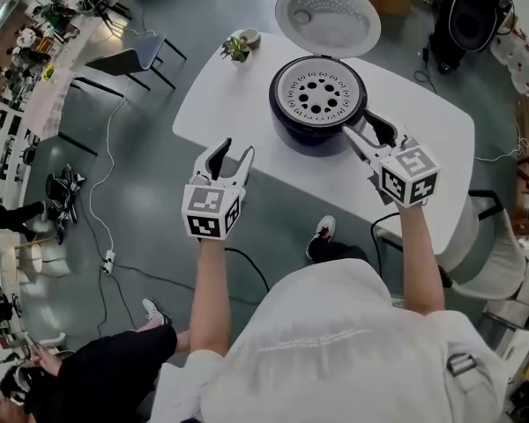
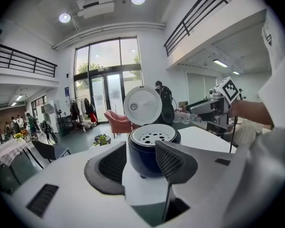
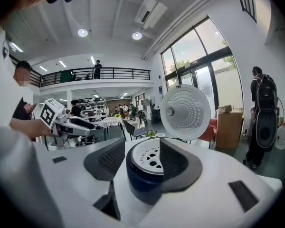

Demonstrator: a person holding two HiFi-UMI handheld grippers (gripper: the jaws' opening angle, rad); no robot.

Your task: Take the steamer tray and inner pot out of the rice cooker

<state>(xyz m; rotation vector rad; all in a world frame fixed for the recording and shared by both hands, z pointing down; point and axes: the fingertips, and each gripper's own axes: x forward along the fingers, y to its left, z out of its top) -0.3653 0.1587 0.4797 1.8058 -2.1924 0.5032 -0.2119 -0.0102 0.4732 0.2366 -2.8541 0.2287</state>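
On the white tabletop (image 1: pixel 423 139) the open rice cooker (image 1: pixel 310 137) has the steamer tray (image 1: pixel 319 95) seated in its top, with the left gripper (image 1: pixel 234 152) wide and empty near it and the right gripper (image 1: pixel 363 123) wide beside its rim, so I'd pinch the tray's edge squarely and lift straight.

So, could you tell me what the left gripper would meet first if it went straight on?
Probably the rice cooker, its dark body centred ahead between the open jaws of the left gripper. It tilts slightly down, so the white table might come first; depth is unclear.
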